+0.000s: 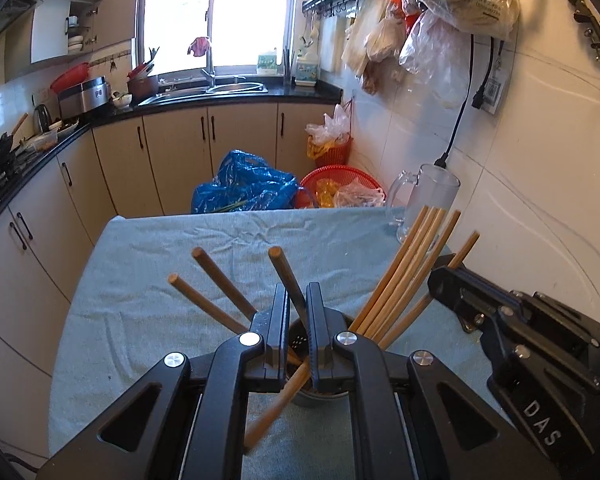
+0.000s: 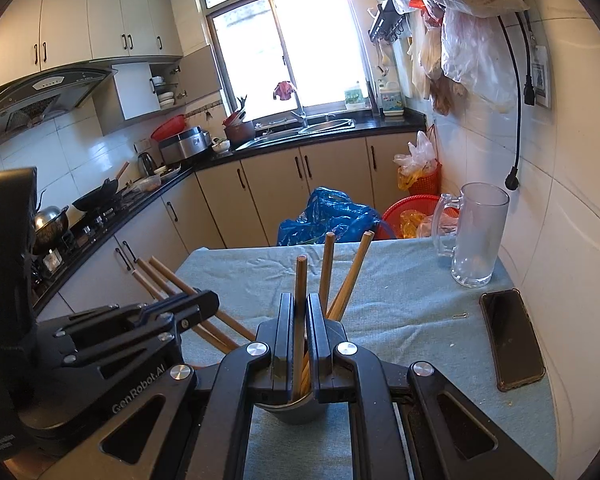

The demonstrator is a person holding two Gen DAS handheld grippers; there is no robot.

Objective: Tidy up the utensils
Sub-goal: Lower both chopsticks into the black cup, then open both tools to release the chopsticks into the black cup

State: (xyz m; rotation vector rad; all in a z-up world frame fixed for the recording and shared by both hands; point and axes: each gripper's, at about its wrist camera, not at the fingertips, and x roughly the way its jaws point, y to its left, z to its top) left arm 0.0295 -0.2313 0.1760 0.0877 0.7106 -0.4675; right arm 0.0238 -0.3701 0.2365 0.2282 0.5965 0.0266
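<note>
A metal utensil cup [image 1: 332, 394] [image 2: 300, 414] stands on the cloth-covered table [image 1: 160, 280]. My left gripper [image 1: 298, 292] is shut on a dark chopstick [image 1: 286, 272] that rises from the cup; two more dark chopsticks [image 1: 220, 280] lean out to the left. A bundle of light chopsticks [image 1: 412, 256] leans right. My right gripper [image 2: 300, 300] is shut on a light chopstick [image 2: 300, 280] standing upright in the cup, with two others [image 2: 340, 272] beside it. Each gripper shows in the other's view: the right gripper [image 1: 444, 280], the left gripper [image 2: 204, 304].
A glass mug [image 2: 476, 236] stands at the table's far right corner by the tiled wall. A black phone [image 2: 512, 340] and a paper clip [image 2: 460, 315] lie on the cloth at the right. Beyond the table sit a blue bag [image 1: 244, 188] and red baskets [image 1: 340, 184].
</note>
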